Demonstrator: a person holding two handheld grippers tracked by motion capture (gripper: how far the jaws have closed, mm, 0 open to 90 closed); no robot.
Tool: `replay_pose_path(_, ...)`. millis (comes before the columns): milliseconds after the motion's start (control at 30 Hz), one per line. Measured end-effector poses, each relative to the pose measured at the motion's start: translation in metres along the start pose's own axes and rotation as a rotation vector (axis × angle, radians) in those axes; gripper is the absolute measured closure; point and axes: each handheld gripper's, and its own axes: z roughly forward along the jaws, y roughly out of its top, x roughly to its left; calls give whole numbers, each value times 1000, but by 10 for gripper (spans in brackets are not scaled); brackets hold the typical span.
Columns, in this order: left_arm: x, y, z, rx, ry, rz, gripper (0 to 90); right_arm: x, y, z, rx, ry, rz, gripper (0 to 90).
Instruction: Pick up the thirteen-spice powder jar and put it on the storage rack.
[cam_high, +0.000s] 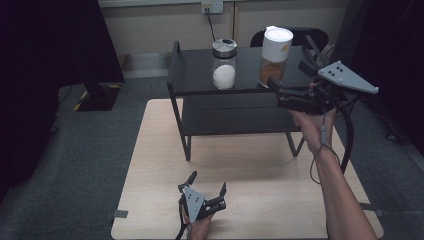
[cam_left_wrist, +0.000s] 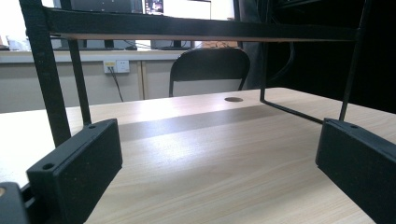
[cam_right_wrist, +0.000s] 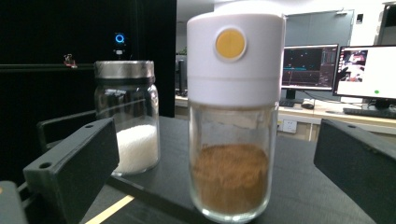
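The right gripper (cam_high: 280, 89) is raised to the top level of the black shelf (cam_high: 195, 75) and points at the white-capped jar (cam_high: 274, 55) of brown powder. In the right gripper view its jaws stand wide apart on either side of the jar (cam_right_wrist: 232, 140), released and not touching the glass. The jar stands upright near the right end of the shelf top. A second jar (cam_high: 224, 64), with a metal lid and white grains inside, stands well to its left, and the two do not touch.

The left gripper (cam_high: 206, 194) rests low over the tabletop (cam_high: 250, 170) near the front edge, jaws spread and empty. Its own view looks along the wood toward the shelf legs.

By my reading, the work is at an early stage: the reach for the brown jar is nearly finished, but no grasp is made and nothing is off the shelf. What remains is to advance a little, close on the glass body below the cap, and lift. How far the jaws sit from the jar is hard to judge; from above they seem just short of it. The jar is tall, so a low, centred grip should keep it from tipping.
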Motion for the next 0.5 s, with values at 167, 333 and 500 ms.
replay_pose_path(167,0,0,0,0,0,-1,2,2,-10,-6,-1,2,-1,0)
replay_pose_path(333,0,0,0,0,0,0,1,5,-23,-13,4,-2,-9,0)
replay_pose_path(500,0,0,0,0,0,0,2,8,-33,-20,3,1,-12,0)
